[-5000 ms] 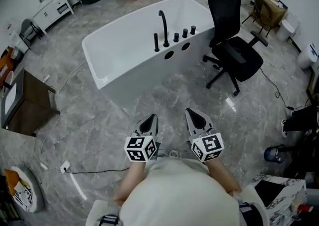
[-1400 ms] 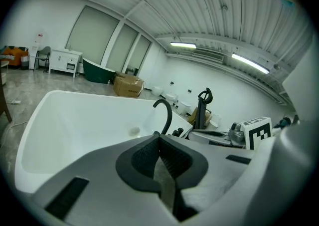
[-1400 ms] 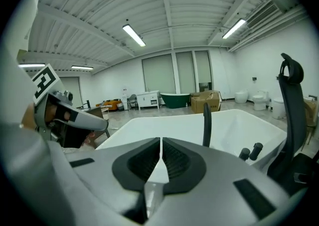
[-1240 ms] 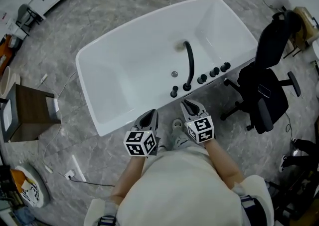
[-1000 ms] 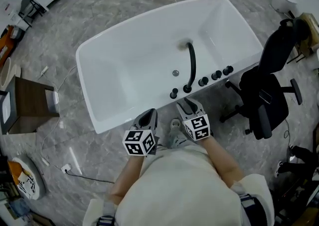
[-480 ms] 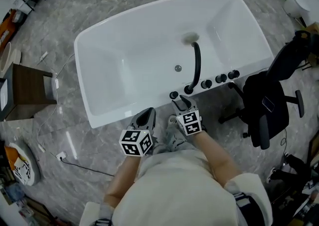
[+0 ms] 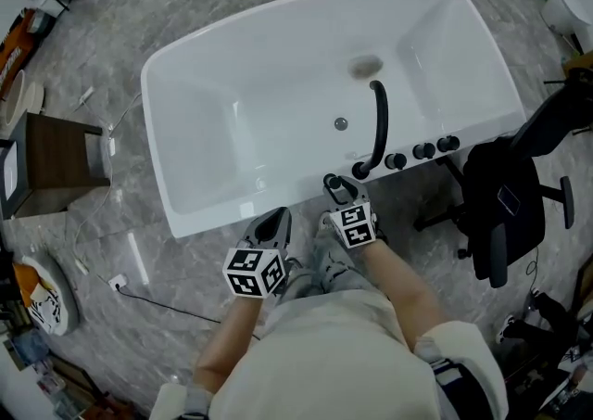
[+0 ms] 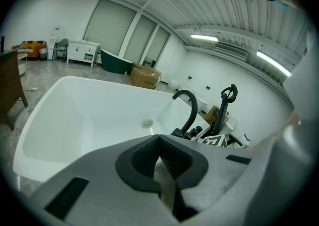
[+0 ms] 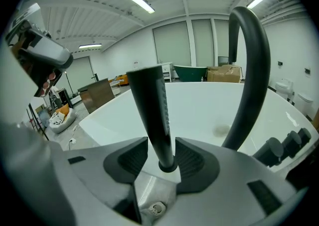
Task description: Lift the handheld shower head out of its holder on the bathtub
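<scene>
Shower head (image 9: 152, 115), a slim matte-black rod, stands roughly upright in its holder on the glossy white bathtub's (image 7: 259, 103) near rim, long axis vertical. Left gripper (image 7: 275, 221), jaws pressed together, holds nothing; right gripper's (image 7: 343, 191) jaws, just opened wide, flank the rod without pressing.

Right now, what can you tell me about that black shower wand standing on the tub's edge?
The handheld shower head is a slim, matte-black stick with a glossier strip down one side. It stands upright in a round black collar on the white bathtub rim, beside the curved spout. The right gripper has just been opening its jaws; they flank the wand's lower end and do not seem to squeeze it.
</scene>
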A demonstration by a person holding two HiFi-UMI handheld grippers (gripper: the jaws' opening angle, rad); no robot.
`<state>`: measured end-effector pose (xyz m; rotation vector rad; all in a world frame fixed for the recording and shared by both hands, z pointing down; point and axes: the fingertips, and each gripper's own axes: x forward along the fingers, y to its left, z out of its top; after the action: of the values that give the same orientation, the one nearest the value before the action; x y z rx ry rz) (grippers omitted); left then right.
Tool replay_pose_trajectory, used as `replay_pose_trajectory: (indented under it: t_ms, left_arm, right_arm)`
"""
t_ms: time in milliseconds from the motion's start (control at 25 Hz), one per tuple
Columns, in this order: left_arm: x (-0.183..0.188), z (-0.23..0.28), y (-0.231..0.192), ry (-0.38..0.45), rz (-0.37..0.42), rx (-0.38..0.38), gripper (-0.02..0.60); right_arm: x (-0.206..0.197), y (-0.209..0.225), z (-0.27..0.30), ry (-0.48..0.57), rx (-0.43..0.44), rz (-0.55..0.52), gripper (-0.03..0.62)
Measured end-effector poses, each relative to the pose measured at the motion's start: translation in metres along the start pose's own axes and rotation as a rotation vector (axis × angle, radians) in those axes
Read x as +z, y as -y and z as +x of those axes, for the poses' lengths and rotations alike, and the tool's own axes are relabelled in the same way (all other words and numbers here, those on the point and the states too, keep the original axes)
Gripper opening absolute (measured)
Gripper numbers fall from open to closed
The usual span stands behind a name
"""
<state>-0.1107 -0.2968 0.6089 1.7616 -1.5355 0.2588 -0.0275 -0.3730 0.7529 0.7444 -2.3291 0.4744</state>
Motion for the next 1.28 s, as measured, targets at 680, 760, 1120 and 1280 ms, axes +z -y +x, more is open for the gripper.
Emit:
replay_pose_trajectory:
  t_ms: [680,760,1120,1280]
  left_arm:
    - [-0.026,-0.009,0.003,-0.041,0.002,-0.034,0.020]
    - [-0.026,-0.012,0.006,-0.035,0.008,-0.044,0.020]
    - [-0.032,-0.041,0.005,-0.003,0.027,-0.071,0.020]
    - [-0.038,-0.059,0.000,0.013,0.023,-0.076,0.020]
  right_arm:
    - [0.001,-0.002,-0.006,0.009,-0.064,-0.083,0.135]
    - [0.005,-0.004,-0.010,0.023,-0.077,-0.081,0.135]
    - [0.022,-0.019,-0.042,0.096,-0.144,-0.049,0.135]
    - [0.031,-0.028,-0.059,0.127,-0.182,-0.049,0.135]
